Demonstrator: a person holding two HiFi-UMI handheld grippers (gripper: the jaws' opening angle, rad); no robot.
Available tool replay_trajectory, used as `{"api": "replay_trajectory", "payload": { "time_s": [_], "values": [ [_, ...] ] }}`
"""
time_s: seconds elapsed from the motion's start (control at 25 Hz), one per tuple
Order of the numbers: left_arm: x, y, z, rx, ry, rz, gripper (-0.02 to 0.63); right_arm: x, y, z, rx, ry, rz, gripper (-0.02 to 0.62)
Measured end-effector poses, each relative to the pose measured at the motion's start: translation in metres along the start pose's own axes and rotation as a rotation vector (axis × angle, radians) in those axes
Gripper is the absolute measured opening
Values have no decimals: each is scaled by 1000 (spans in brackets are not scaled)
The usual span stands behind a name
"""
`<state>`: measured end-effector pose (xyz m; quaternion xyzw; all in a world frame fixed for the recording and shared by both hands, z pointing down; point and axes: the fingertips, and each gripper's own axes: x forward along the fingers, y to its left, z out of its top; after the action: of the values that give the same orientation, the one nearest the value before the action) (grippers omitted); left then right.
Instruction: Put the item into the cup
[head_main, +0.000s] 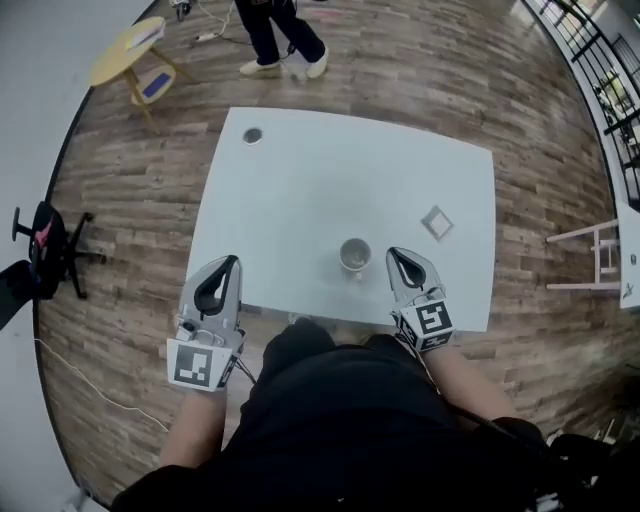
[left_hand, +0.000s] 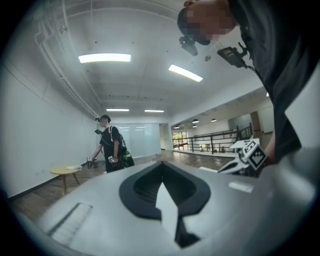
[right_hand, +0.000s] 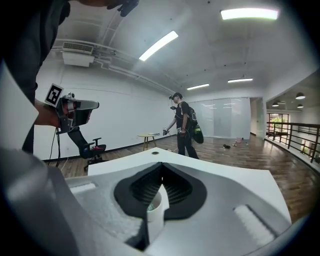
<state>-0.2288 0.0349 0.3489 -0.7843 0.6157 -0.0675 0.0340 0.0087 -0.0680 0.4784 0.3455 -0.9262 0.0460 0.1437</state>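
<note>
- Standing at the near edge of a white table (head_main: 300, 190), a person (head_main: 330, 430) holds two grippers low over that edge.
- On the table, close to the near edge and between the two grippers, stands the cup (head_main: 354, 256), upright.
- At the table's near left corner is the left gripper (head_main: 234, 262). Its jaws are pressed together at the tips with nothing between them, and it is well apart from the cup.
- Just right of the cup, without touching it, is the right gripper (head_main: 393, 253). Its jaws also meet tip to tip and are empty.
- In the right gripper view the cup shows just beyond the closed jaws, with a speck of green inside its rim. What that speck is cannot be made out.
- Beyond the cup and to its right lies the square item (head_main: 436, 222), small and flat on the table, apart from the cup and from both grippers.
- Near the table's far left corner sits a small round object (head_main: 252, 135).
- Past the table, a second person (head_main: 282, 40) stands on the wooden floor (head_main: 540, 200) near a round yellow table (head_main: 125, 50). An office chair (head_main: 50, 245) is at the left.
</note>
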Motion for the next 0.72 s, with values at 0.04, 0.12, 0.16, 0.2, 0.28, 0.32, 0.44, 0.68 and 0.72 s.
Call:
{"api": "replay_trajectory", "payload": {
  "time_s": [0.04,0.12,0.16,0.2,0.28,0.32,0.44,0.68,0.72],
  "values": [
    [8,4,0,-1,-5,-36,0,0,2,2,6,1,-23,2],
    [25,10,1,-12,-23,-100,0,-1,4,7,15,2,-71,2],
    [33,11,2,-23,-31,-131,0,-2,5,9,18,4,-95,2],
    [40,11,4,-38,-39,-161,0,-3,5,11,22,6,-119,2],
    [54,9,5,-56,-49,-223,0,-8,5,14,28,15,-160,2],
    [61,7,5,-68,-52,-252,0,-11,6,16,27,19,-177,2],
    [77,1,6,-114,-62,-313,0,-22,10,19,9,37,-204,2],
    [94,-20,13,-92,-92,-378,0,-37,1,15,14,65,-221,2],
    [97,-22,14,-85,-99,-379,0,-36,-2,14,24,59,-217,2]
  ]
}}
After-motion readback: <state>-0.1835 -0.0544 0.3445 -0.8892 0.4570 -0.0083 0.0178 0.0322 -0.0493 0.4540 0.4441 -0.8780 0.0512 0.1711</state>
